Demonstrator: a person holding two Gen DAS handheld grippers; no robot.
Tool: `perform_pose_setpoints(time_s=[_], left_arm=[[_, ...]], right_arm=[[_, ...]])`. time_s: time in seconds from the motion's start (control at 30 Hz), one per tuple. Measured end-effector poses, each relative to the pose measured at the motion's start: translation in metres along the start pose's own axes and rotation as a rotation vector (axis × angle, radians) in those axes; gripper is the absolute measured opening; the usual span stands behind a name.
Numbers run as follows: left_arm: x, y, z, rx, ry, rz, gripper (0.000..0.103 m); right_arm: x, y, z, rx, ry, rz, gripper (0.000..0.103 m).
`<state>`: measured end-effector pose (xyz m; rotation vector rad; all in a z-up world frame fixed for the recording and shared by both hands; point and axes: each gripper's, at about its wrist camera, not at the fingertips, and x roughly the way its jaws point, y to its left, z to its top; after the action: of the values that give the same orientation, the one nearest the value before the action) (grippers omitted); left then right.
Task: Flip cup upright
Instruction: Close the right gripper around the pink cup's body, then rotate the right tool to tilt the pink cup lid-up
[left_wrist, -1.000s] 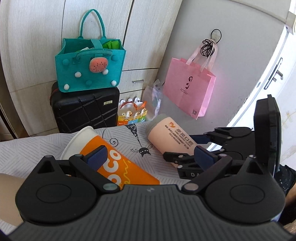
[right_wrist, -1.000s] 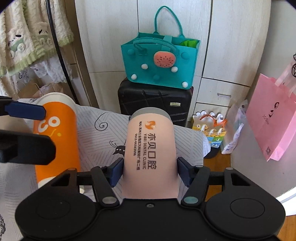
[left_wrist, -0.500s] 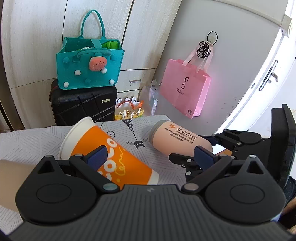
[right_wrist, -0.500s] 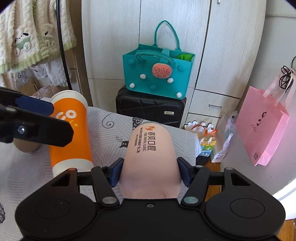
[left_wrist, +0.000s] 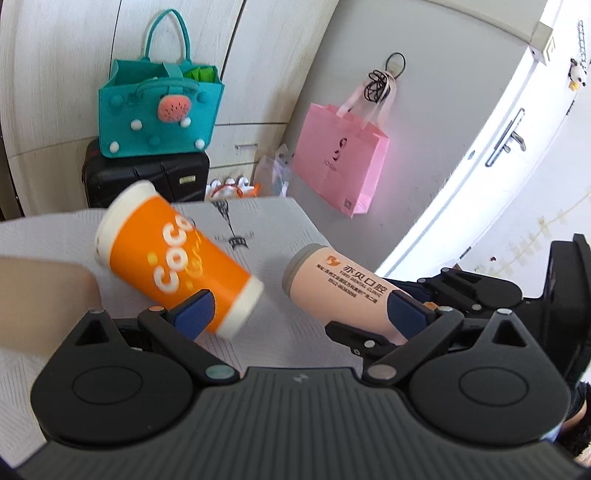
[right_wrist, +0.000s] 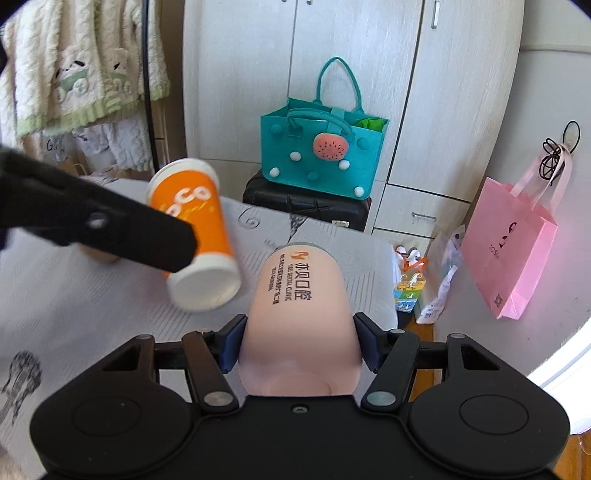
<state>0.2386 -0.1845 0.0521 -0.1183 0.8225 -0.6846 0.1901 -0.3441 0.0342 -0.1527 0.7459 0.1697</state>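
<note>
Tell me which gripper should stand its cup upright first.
Probably right. The right gripper squarely clamps the peach dental-clinic cup; the orange paper cup sits blurred and off-centre in the left gripper.

Ahead of the left jaws, bare patterned tablecloth (left_wrist: 273, 254) lies open between the orange cup (left_wrist: 173, 258) and the peach cup (left_wrist: 332, 284). The orange cup blocks the left side; the peach cup and the right gripper (left_wrist: 413, 314) around it block the right. From the right jaws, the peach cup (right_wrist: 299, 295) fills the gap; the left gripper's finger (right_wrist: 110, 229) bars the left, while cloth beyond the cup is free.
</note>
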Motion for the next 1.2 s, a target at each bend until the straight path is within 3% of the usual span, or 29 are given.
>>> perform_pose_setpoints(time_s=[0.13, 0.53, 0.87, 1.2], left_arm=[[-0.007, -0.002, -0.019, -0.014, 0.027, -0.034, 0.101], [-0.033, 0.007, -0.066, -0.026, 0.045, 0.011, 0.101], [-0.086, 0.04, -0.098, -0.092, -0.021, 0.034, 0.101], [-0.128, 0.091, -0.122, -0.171, -0.051, 0.074, 0.101]], right_arm=[[-0.014, 0.012, -0.014, -0.013, 0.01, -0.015, 0.067], [-0.052, 0.055, -0.05, -0.063, -0.025, -0.025, 0.067], [-0.083, 0.104, -0.051, -0.031, -0.073, 0.089, 0.067], [-0.055, 0.17, -0.035, -0.055, -0.083, 0.164, 0.067]])
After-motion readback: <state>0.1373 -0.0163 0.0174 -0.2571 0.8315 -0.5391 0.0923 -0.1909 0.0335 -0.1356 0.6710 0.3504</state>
